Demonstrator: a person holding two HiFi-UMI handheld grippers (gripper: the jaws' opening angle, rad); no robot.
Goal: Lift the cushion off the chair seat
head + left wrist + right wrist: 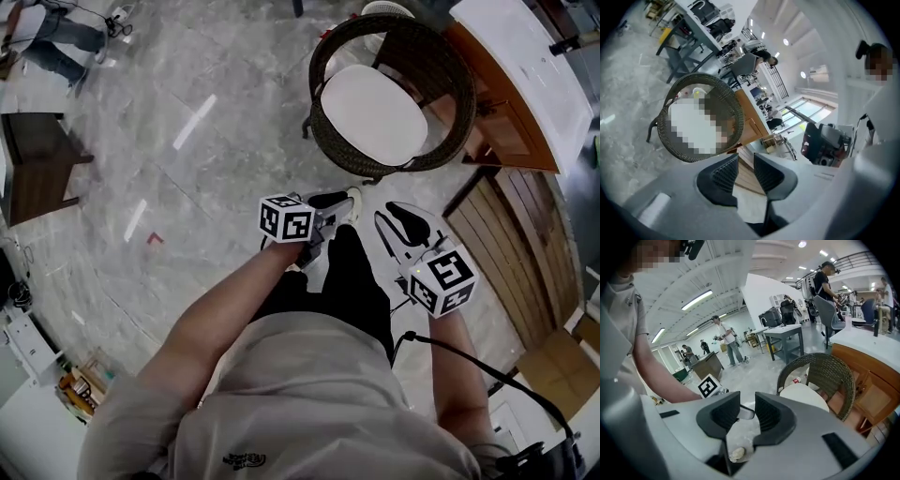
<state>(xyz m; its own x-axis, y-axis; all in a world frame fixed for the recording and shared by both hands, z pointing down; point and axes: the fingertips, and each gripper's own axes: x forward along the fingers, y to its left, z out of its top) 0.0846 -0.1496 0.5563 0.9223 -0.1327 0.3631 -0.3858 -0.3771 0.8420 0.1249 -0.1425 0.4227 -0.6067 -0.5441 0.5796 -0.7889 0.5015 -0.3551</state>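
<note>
— How are your grippers set?

— My left gripper has its jaws a narrow gap apart and nothing between them. Through the gap I see only wooden slats and a patch of floor. My right gripper is much the same, with a narrow gap and nothing in it. Just to its left is the marker cube of the left gripper. In the head view my leg shows between the two.

— Where is the cushion?

— The white cushion lies flat on the seat of the wicker chair. It's ahead of both grippers and well apart from them, and neither one touches it or the chair. From the right gripper it's ahead and off to the right of the jaws. From the left gripper the chair is ahead and off to the left.

— What's around the chair?

— A wood-fronted counter with a white top is just beside it, on the far side from my left gripper. The chair stands on grey marbled floor, which runs back to beneath both grippers.
</note>
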